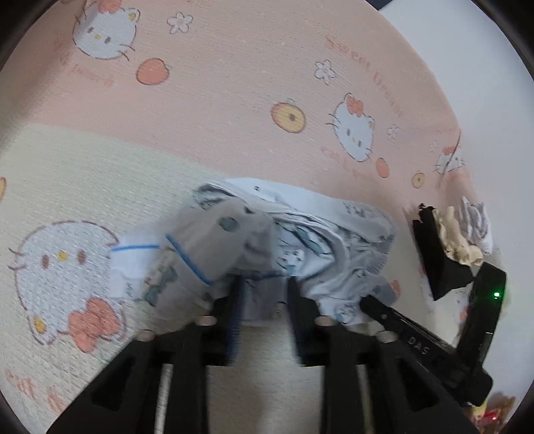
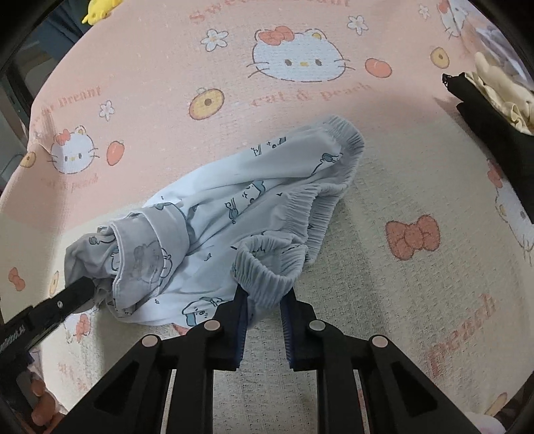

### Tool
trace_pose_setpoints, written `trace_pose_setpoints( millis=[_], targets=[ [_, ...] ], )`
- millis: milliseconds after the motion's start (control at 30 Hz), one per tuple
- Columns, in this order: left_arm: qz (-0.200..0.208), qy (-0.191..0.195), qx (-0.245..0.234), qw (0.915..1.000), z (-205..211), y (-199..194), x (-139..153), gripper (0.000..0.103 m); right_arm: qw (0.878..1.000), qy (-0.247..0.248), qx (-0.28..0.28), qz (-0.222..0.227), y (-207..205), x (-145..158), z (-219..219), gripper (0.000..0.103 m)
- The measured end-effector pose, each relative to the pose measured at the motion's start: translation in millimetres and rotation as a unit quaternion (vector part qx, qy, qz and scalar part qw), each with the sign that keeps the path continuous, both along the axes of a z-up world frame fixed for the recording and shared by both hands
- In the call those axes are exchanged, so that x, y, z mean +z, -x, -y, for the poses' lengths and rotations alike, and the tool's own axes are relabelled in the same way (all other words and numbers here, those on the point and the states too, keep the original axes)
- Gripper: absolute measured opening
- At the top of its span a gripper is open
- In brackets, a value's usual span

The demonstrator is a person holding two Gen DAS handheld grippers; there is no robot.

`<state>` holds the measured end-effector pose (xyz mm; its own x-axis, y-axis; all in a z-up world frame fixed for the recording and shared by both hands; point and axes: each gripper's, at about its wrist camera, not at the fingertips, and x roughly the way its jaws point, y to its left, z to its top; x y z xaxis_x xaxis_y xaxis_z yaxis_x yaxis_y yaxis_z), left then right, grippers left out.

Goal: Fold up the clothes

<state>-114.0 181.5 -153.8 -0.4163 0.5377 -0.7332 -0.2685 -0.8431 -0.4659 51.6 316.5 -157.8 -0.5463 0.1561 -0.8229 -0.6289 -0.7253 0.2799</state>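
Note:
A light blue child's garment with cartoon prints and a grey elastic waistband lies bunched on a pink and cream cat-print blanket. My left gripper holds the cuffed end, with fabric pinched between its blue pads; the left wrist view is blurred. In the right wrist view it reaches in from the left. My right gripper is shut on a grey gathered loop of the waistband. Its black body shows in the left wrist view.
A pile of folded black cloth topped with cream and grey pieces sits at the blanket's right edge. A yellow toy lies beyond the far edge. A person's fingers show at the lower left.

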Motion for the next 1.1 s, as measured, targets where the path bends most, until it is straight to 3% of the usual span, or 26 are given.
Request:
trace_pose_setpoints(
  millis=[33, 67, 167, 200, 267, 400, 667, 1000, 1100],
  targets=[
    [0.003, -0.007, -0.001, 1.0000, -2, -1, 0, 0.076, 1.000, 0.005, -0.002, -0.004, -2, 1, -1, 0.016],
    [0.005, -0.013, 0.000, 0.9999, -4, -2, 0, 0.083, 1.000, 0.011, -0.004, -0.007, -4, 1, -1, 0.017],
    [-0.001, -0.003, 0.000, 1.0000, -13, -5, 0, 0.083, 0.999, 0.041, -0.011, -0.010, -9, -2, -5, 0.021],
    [-0.004, 0.010, -0.001, 0.9999, -16, -6, 0, 0.083, 0.998, 0.053, -0.015, -0.007, -10, -4, -7, 0.035],
    [-0.019, 0.044, -0.007, 0.9988, -26, -9, 0, 0.083, 0.996, 0.084, -0.033, 0.001, -16, -8, -12, 0.054],
    [-0.044, 0.070, -0.020, 0.9964, -35, -12, 0, 0.083, 0.986, 0.144, -0.083, -0.022, -36, -14, -26, 0.058],
    [-0.054, 0.103, -0.037, 0.9925, -52, -11, -10, 0.083, 0.978, 0.188, -0.071, -0.061, -29, -15, -25, 0.064],
    [-0.071, 0.149, -0.033, 0.9857, -64, -3, -25, 0.083, 0.980, 0.172, -0.065, -0.077, -9, -19, -22, 0.067],
    [-0.076, 0.160, -0.024, 0.9839, -65, -2, -28, 0.083, 0.986, 0.144, -0.055, -0.069, -3, -17, -19, 0.067]
  ],
)
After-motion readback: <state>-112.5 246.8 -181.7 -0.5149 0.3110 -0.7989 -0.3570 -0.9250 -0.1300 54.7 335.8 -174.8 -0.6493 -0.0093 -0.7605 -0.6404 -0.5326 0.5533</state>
